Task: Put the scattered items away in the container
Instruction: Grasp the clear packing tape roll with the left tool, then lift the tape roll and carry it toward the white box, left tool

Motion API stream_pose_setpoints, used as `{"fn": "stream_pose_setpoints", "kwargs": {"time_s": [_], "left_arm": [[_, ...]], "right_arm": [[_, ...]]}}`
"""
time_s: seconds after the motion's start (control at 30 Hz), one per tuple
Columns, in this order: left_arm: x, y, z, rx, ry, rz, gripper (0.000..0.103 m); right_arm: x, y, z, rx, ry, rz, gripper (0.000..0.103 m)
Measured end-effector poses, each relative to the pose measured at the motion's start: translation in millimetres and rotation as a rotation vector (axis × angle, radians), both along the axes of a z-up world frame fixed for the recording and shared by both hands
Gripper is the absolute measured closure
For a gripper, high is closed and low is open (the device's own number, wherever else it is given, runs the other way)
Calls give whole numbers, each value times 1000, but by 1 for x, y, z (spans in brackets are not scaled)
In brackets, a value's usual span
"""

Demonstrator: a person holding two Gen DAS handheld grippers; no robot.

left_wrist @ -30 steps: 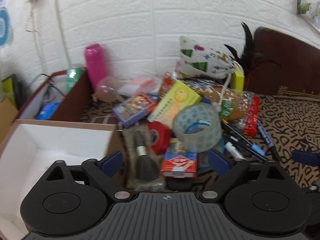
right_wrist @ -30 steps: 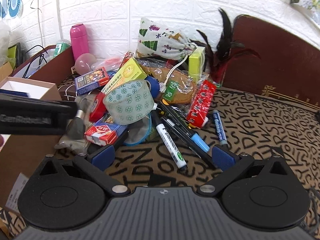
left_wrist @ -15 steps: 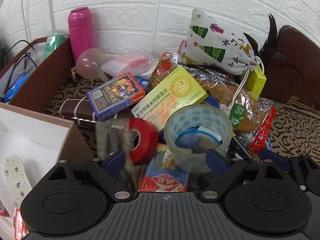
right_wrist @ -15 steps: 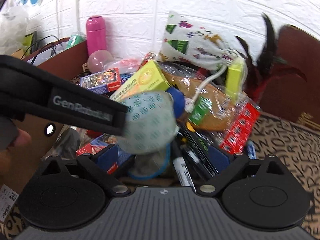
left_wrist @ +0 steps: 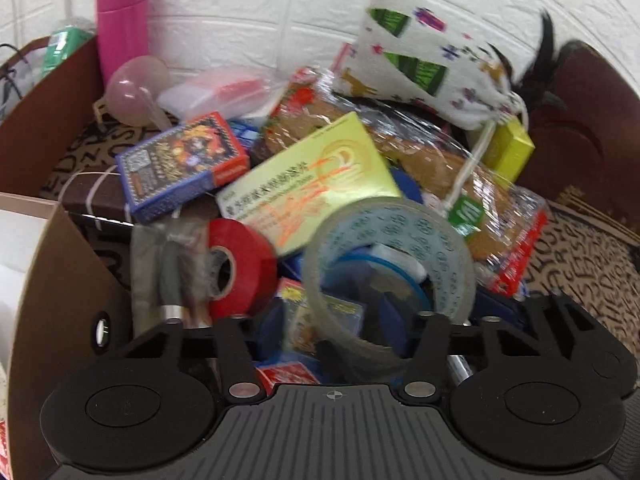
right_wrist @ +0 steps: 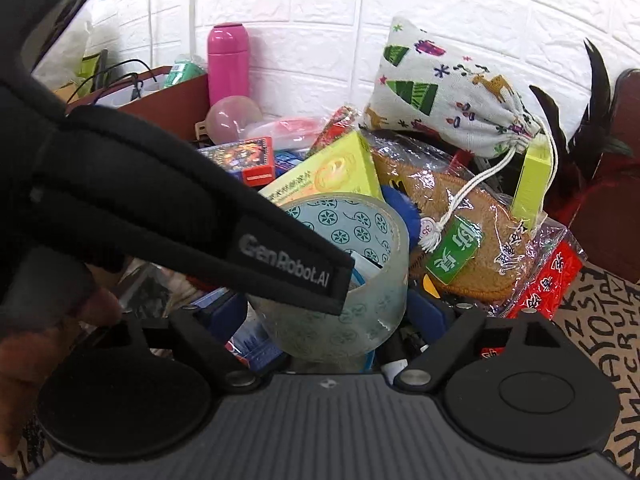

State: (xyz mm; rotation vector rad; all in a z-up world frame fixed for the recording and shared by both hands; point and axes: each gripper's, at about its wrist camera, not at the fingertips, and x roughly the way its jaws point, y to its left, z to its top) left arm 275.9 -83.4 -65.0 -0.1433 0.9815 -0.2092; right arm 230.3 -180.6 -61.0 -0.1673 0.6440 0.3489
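- Both grippers go for the same clear tape roll (left_wrist: 400, 220), which sits on top of the heap just beside the cardboard box (left_wrist: 68, 280). If they pull different ways, the roll may twist loose or the tools may knock together.
- The left gripper (left_wrist: 328, 316) has just been closing, with one finger inside the roll and one outside. The view is blurred, so I cannot tell whether the pads press the wall yet. A thin, slick wall could slip out of a weak pinch.
- The right gripper (right_wrist: 328, 312) has also just been closing. Its jaws stand wide on either side of the roll and do not visibly press it. The left tool's strap (right_wrist: 240, 240) crosses in front and could snag.
- The roll leans on loose things, so lifting it may tumble the red tape (left_wrist: 240, 264) or the yellow box (left_wrist: 316, 184).
- Counted: one clear roll, one red tape, one yellow box, one blue card box (left_wrist: 180, 164), one pink bottle (left_wrist: 122, 16), one printed bag (left_wrist: 416, 60), one small lime box (left_wrist: 508, 148).
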Motion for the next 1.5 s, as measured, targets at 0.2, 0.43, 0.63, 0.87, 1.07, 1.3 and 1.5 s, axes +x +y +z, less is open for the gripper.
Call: {"fn": "stream_pose_setpoints", "kwargs": {"time_s": [0.2,0.43,0.63,0.87,1.07,1.3,1.5], "left_arm": [[-33,-12,6,94,-23,-64,66],[-108,-4,14,85,16,-149,66],[-167,6,-6,82,76,-209,47],[-195,33,10,128,-44,-131,18],[-180,43,1,122,9,-113,25],[-179,33,-4,89,24,-178,53],[-175,21,-9,75,40,-211,82]], "right_arm": [[-28,2,5,-17,9,0,14],[-110,10,11,-10,34,-17,14],[-165,13,-4,23,157,-27,14],[-184,11,-9,-28,213,-87,6],[-194,-13,5,55,191,-193,6],[-181,-17,1,78,209,-290,38],[-178,-11,-4,107,226,-286,55]]}}
